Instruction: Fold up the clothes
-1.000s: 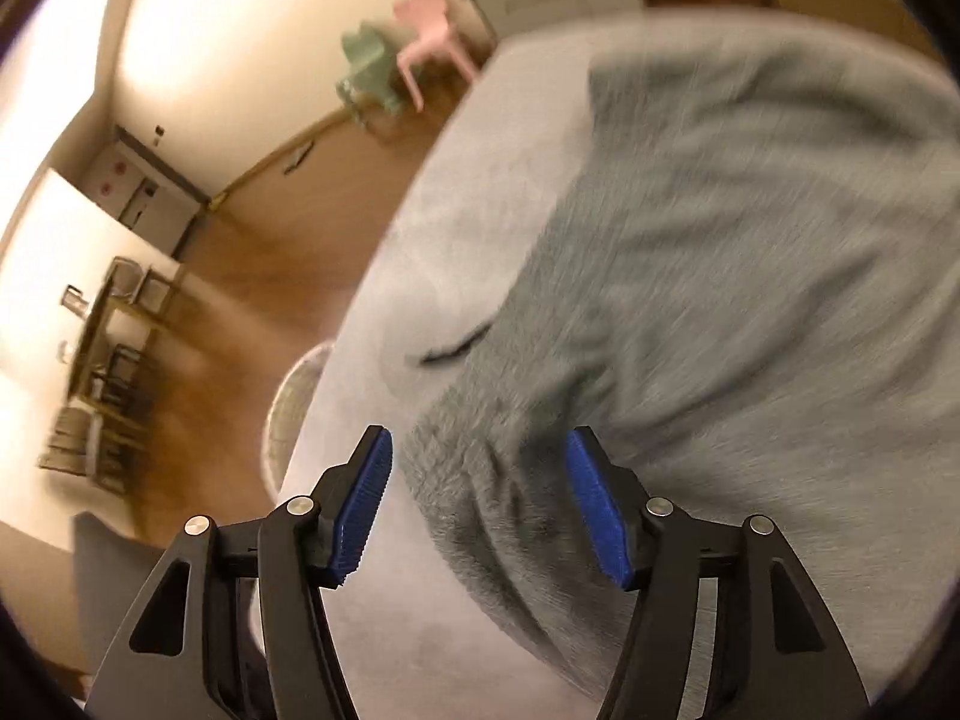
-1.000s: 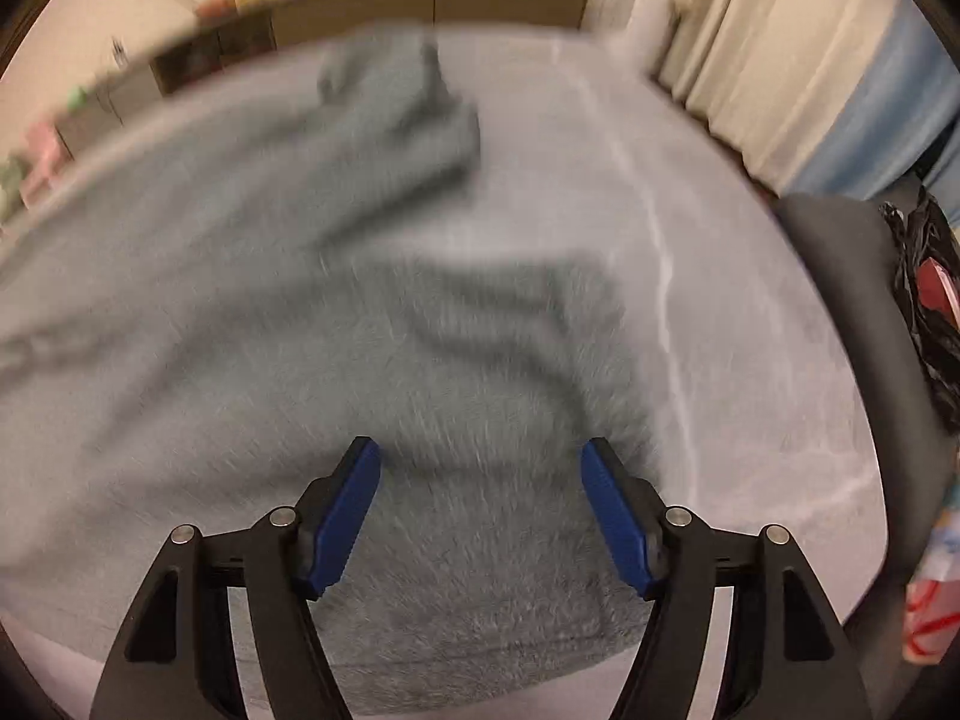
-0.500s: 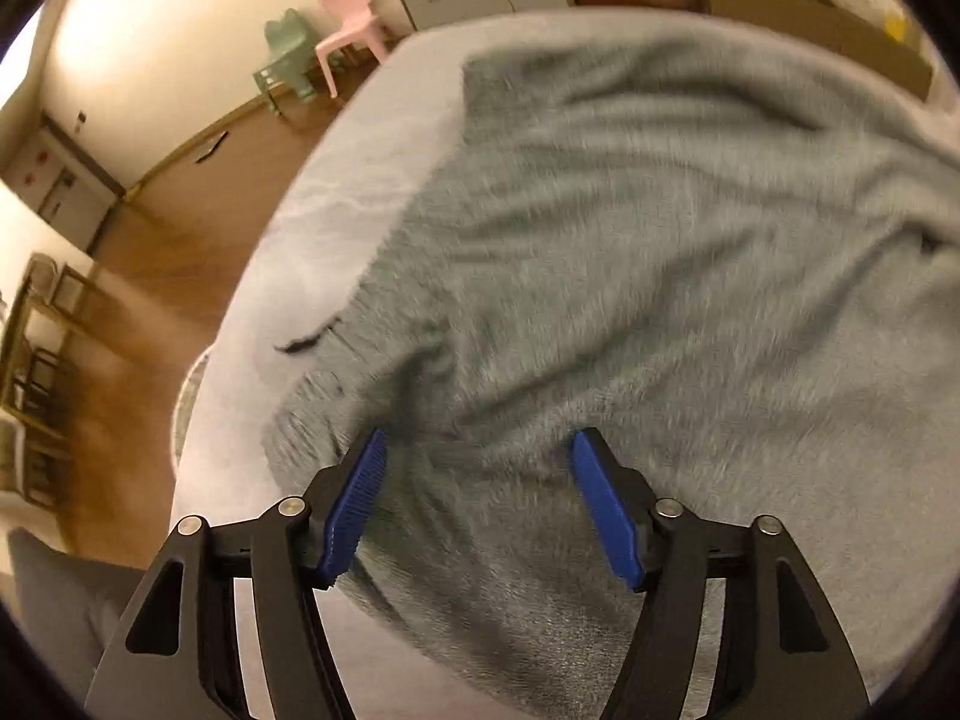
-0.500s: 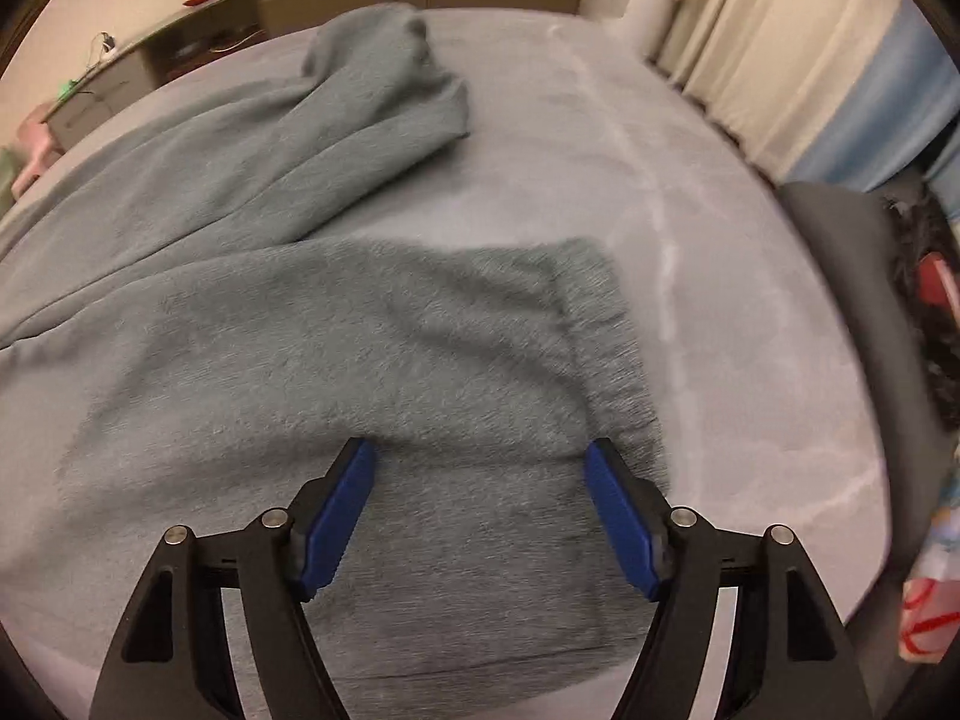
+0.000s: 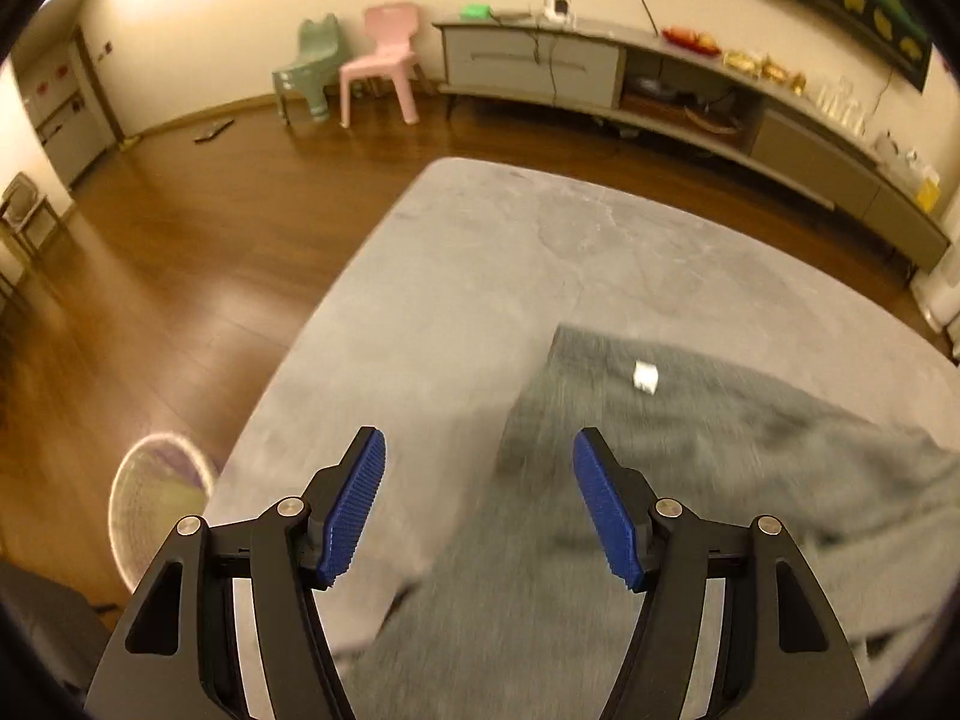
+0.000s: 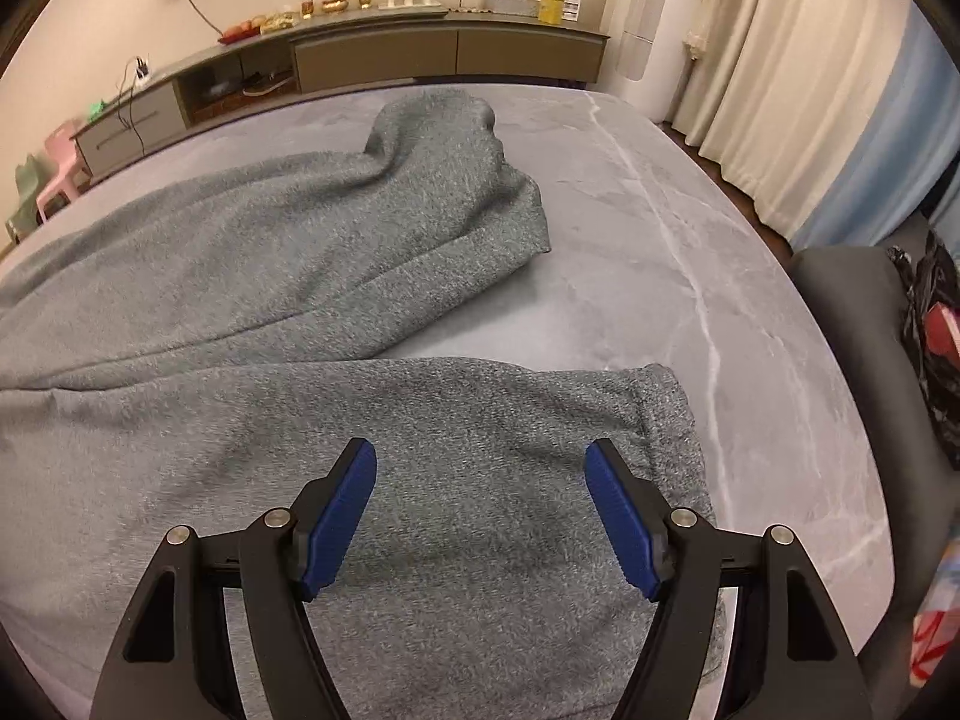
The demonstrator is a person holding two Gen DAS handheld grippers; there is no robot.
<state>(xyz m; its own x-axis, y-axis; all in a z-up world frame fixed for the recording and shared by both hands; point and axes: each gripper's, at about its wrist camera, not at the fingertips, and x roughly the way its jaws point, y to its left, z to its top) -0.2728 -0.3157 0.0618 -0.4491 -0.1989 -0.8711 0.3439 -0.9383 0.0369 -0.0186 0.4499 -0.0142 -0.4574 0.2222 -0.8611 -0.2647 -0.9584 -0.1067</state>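
Observation:
Grey fleece trousers [image 6: 270, 276] lie spread on a grey marbled table [image 6: 690, 228]. In the right wrist view both legs run to the right, the near leg's cuff [image 6: 666, 408] just beyond my right gripper [image 6: 480, 510], which is open and empty above that leg. In the left wrist view the waist end of the trousers [image 5: 690, 450] shows a small white label [image 5: 645, 375]. My left gripper [image 5: 478, 498] is open and empty above its left edge.
The table's left edge [image 5: 336, 300] drops to a wooden floor with a white fan [image 5: 159, 498]. Pink [image 5: 384, 60] and green [image 5: 306, 69] children's chairs and a long sideboard [image 5: 690, 90] stand at the far wall. A dark chair [image 6: 864, 324] stands right of the table.
The left gripper has lifted and tilted up, so the view now shows the room and the trousers' waist end. The right gripper has pulled back slightly; the trousers lie still.

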